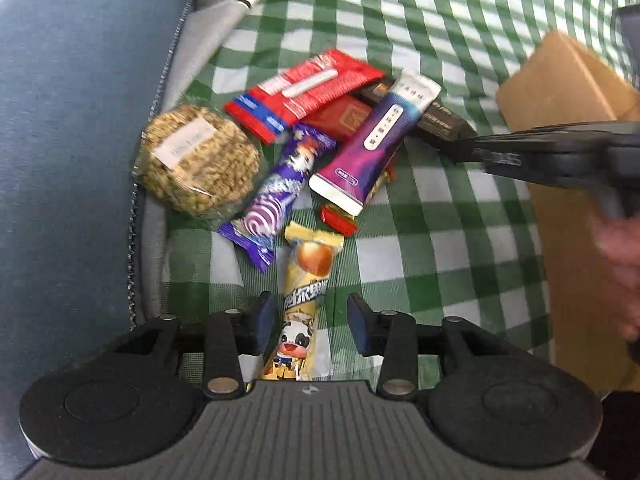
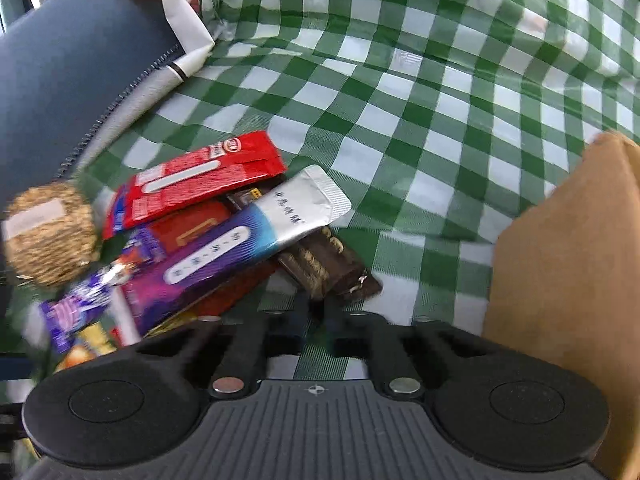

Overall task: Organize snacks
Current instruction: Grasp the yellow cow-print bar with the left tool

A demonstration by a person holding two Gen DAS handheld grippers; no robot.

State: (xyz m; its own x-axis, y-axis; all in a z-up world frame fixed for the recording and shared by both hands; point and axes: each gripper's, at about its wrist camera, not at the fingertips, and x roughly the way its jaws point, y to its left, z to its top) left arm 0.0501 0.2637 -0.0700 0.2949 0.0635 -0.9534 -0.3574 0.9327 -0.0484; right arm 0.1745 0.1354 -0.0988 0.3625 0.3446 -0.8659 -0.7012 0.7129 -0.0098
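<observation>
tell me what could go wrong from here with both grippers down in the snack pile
The right gripper has shut at the corner of the dark brown wrapper, which lies under the purple-and-silver pouch; lifting may drag or topple that pouch.

The left gripper straddles the yellow cow-print bar, whose far end lies beside the purple swirl packet; closing off-centre might let it slip.

Snacks heaped on the tablecloth [image 1: 460, 32], box to their right.

The round cake [image 1: 198, 158] lies leftmost, just beside the wafer pack [image 1: 304, 92]; the long pouch [image 1: 372, 140] lies across the pile's top, over the dark bar [image 2: 328, 268]. The cow-print stick [image 1: 300, 300] lies nearest, between the left gripper's [image 1: 310, 326] fingers. The cardboard box [image 1: 568, 92] stands right.
</observation>
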